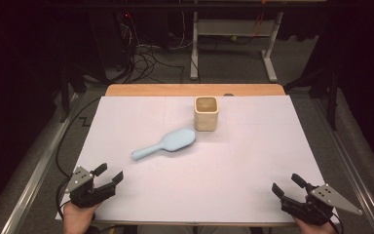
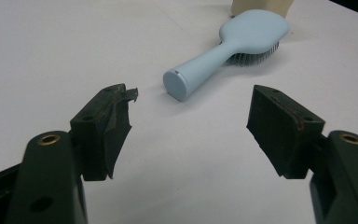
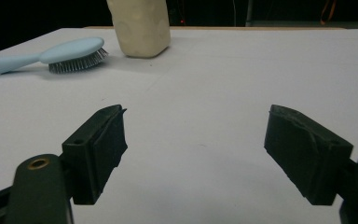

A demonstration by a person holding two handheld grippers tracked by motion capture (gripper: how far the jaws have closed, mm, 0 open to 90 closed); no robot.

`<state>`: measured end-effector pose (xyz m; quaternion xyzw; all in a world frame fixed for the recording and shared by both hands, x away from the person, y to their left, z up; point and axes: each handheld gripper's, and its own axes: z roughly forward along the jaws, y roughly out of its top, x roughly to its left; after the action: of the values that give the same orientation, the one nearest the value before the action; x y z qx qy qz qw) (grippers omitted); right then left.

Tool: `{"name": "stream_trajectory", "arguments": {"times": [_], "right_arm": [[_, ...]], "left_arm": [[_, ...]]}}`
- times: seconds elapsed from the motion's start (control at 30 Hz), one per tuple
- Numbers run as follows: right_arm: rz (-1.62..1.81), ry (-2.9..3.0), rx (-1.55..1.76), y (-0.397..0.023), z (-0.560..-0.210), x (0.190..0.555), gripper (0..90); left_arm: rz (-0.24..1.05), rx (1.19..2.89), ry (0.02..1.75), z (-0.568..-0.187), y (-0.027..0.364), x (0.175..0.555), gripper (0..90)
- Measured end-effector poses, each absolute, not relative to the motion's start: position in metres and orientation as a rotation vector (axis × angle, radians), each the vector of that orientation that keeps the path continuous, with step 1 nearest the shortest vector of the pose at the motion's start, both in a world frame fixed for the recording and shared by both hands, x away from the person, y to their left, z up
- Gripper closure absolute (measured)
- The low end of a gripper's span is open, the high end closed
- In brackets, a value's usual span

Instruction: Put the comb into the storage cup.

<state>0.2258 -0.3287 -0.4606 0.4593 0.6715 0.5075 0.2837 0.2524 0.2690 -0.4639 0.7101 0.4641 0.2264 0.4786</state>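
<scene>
Hairbrush [image 1: 164, 144]: pale blue plastic paddle, bristles down, lying centre frame in the high view, handle end toward lower left. Likely light, rigid and smooth; best taken across the narrow handle.
Cup [image 1: 206, 113]: cream, squarish, upright, just beside the brush head, upper right of it.
Left gripper [image 1: 108, 176], lower left: jaws wide, empty.
Right gripper [image 1: 287, 184], lower right: jaws wide, empty.

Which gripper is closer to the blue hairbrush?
Left. The left gripper sits just short of the hairbrush handle's end. The right gripper is at the table's far corner, much farther away. Both are open, touching nothing.
</scene>
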Motion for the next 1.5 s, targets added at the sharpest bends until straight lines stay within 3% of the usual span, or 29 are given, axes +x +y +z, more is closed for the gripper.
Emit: {"name": "stream_trajectory", "arguments": {"times": [1.5], "right_arm": [[1.408, 1.823, 1.227, -0.328, -0.461, 0.227, 19.5]], "left_arm": [[0.570, 1.710, 1.059, -0.439, 0.244, 0.269, 28.2]]}}
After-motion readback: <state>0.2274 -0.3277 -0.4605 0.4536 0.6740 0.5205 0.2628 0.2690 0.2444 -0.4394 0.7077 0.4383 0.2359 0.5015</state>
